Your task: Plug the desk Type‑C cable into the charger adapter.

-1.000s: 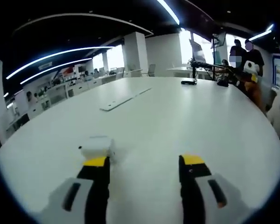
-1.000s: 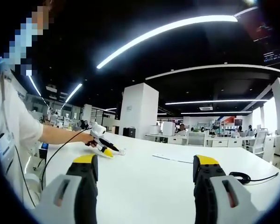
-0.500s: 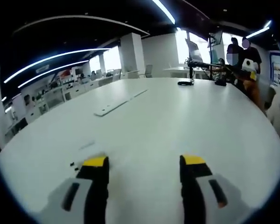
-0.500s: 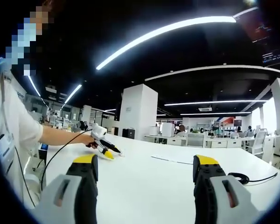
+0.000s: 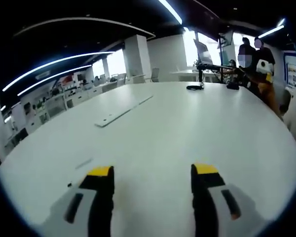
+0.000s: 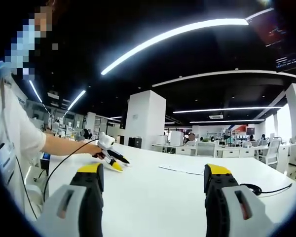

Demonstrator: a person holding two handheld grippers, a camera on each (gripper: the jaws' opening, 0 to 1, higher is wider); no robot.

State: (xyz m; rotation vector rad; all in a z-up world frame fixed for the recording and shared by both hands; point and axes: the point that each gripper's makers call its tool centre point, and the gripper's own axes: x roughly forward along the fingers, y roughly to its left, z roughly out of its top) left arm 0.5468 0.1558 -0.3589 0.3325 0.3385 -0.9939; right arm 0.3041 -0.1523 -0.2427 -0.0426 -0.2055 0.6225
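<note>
The small white charger block that sat by my left tool (image 5: 152, 173) is gone from sight; both tools (image 6: 155, 180) gape, gripping nothing.

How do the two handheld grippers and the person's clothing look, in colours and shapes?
The left gripper and the right gripper each have two black jaws with yellow tips, set in pale grey housings with a dark slot. From the right gripper view, the left gripper has a white body, and a thin black cable trails from it. The person wears a white short sleeve.
</note>
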